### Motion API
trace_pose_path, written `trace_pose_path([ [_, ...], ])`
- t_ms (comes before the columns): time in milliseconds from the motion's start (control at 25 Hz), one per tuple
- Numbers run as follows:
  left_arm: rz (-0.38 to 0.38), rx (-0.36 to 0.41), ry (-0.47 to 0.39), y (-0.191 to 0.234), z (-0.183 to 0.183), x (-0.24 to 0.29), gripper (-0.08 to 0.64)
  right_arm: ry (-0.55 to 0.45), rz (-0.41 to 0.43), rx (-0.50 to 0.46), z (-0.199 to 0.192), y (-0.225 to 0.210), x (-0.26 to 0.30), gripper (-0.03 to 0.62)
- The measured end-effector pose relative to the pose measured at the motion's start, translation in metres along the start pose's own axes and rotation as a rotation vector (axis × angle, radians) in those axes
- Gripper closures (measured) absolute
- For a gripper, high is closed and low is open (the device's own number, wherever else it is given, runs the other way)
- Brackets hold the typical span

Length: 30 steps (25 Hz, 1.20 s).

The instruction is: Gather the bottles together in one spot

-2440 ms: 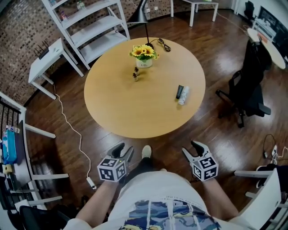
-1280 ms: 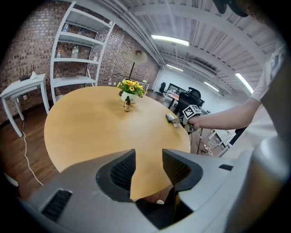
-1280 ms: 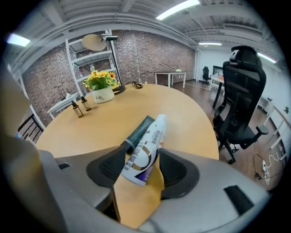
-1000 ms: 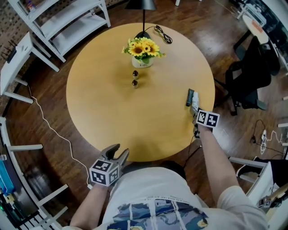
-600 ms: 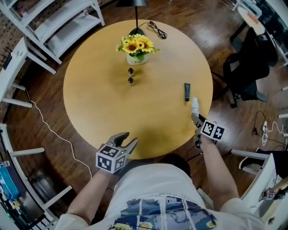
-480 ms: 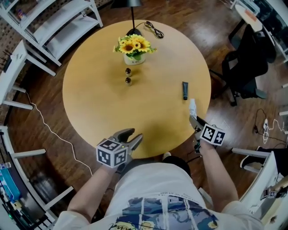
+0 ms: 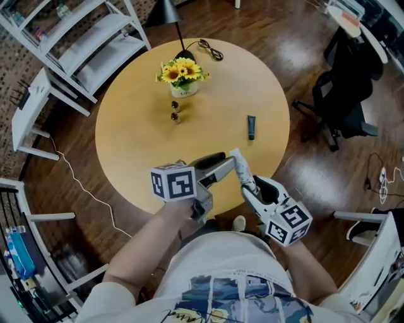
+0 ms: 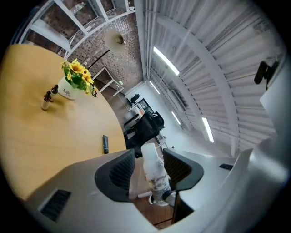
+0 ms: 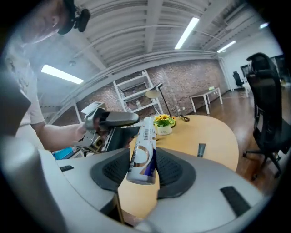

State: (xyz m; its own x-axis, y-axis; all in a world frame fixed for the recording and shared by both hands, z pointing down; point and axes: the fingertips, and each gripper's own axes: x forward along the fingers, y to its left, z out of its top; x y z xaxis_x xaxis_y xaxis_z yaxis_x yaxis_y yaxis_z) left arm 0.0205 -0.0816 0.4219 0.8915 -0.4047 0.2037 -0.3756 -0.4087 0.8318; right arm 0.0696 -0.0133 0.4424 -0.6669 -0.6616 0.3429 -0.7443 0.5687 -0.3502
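Head view steeply down over table (image 7: 139,139) — gripper views close along jaws, both sharing table, sunflowers (image 7: 178,71).

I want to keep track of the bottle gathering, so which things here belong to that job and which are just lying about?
Job: white bottle, gripped in the right claw; two small brown bottles; dark tube, probably.
Lying about: sunflower pot; lamp; black cable; office chair; white shelves.

This looks like an open-plan office or studio. A round wooden table (image 7: 139,145) stands on a dark wood floor (image 7: 303,164) beside a black swivel chair (image 7: 344,101) and white shelving (image 7: 95,38). A brick wall (image 9: 191,79), white desks (image 9: 207,95) and ceiling strip lights (image 9: 186,27) surround it.
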Motion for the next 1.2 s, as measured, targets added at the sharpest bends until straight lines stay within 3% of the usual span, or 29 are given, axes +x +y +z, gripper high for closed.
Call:
trace_pose_path([
  [80, -0.044, -0.051, -0.016, -0.016, -0.002, 0.007, 0.339, -0.004, 0.021, -0.090, -0.001, 0.007, -0.010, 0.399],
  [160, -0.040, -0.072, -0.012, -0.025, -0.010, 0.013, 0.336, -0.006, 0.031, -0.157, -0.006, 0.009, -0.022, 0.399],
  [200, -0.021, -0.072, -0.001, -0.026, -0.017, 0.015, 0.389, -0.005, 0.032, -0.188, -0.009, 0.009, -0.028, 0.399],
  [240, -0.001, -0.070, 0.011, -0.026, -0.024, 0.017, 0.449, 0.000, 0.033, -0.214, -0.013, 0.009, -0.034, 0.399],
  [520, 0.068, -0.017, 0.077, -0.044, -0.062, 0.023, 0.430, 0.017, 0.021, -0.445, -0.030, 0.007, -0.069, 0.398],
  [760, 0.074, 0.030, 0.031, -0.064, -0.069, 0.025, 0.439, -0.010, -0.011, -0.610, -0.038, 0.004, -0.083, 0.388],
  [840, 0.078, 0.098, 0.019, -0.072, -0.065, 0.027, 0.439, -0.036, 0.003, -0.622, -0.035, 0.003, -0.081, 0.383],
  [920, 0.111, 0.219, 0.029, -0.076, -0.060, 0.031, 0.440, -0.037, 0.023, -0.597, -0.037, -0.002, -0.077, 0.385],
  [1000, 0.155, 0.353, 0.048, -0.073, -0.053, 0.034, 0.440, -0.014, 0.026, -0.549, -0.043, -0.012, -0.073, 0.327],
  [1200, 0.290, 0.613, 0.043, -0.037, -0.012, 0.043, 0.440, 0.041, -0.031, -0.400, -0.047, -0.046, -0.066, 0.309],
])
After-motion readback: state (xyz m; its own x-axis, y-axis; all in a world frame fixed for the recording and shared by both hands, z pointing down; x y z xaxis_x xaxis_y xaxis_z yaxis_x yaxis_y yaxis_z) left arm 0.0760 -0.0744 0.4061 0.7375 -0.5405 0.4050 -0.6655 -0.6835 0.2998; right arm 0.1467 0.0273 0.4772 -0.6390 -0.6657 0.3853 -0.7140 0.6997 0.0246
